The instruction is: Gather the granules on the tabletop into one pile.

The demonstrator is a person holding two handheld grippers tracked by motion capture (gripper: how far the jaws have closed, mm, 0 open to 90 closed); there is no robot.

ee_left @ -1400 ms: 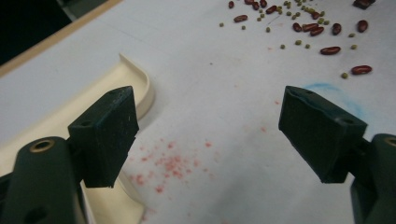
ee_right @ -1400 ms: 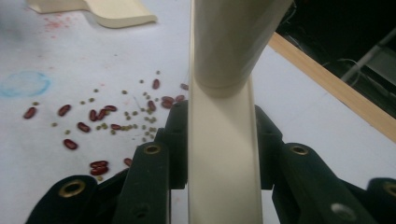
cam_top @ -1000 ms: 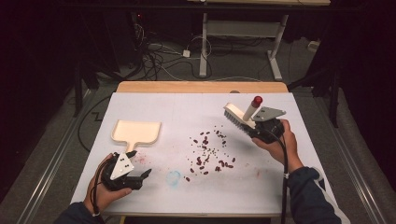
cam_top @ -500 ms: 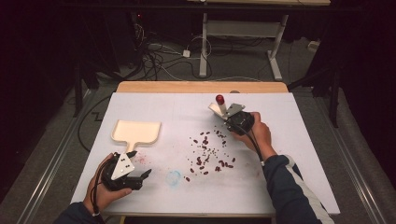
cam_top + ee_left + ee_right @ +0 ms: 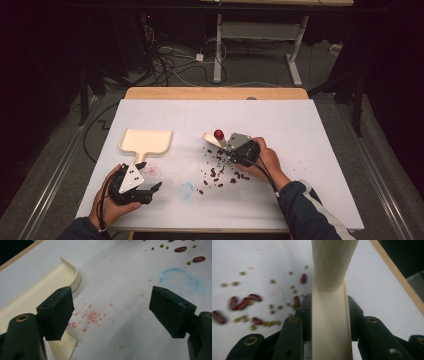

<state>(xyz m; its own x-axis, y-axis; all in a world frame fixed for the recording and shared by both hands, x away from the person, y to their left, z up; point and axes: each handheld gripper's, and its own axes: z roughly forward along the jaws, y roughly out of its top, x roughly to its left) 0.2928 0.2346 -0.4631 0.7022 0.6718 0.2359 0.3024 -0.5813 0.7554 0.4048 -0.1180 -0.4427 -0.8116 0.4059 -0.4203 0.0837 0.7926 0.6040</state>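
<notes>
A white table takes the middle of the high view. In the lower left of that view, the left gripper is held by a hand low over the table. In the left gripper view its jaws stand wide apart with nothing between them; below them the table shows small pink specks. A cream dustpan lies flat at the left centre of the high view, and its handle points down toward the left gripper. In the left gripper view the pan's rim is just beside the left jaw.

The right gripper is at the centre of the high view, held by the right hand. Its jaws are closed on the cream handle of a brush, which has a red tip. The brush head is low, at the upper edge of the scattered beans. The beans, dark red ones and small green ones, lie spread on the table in the centre. A faint blue ring is drawn in the lower centre, between the two grippers.
</notes>
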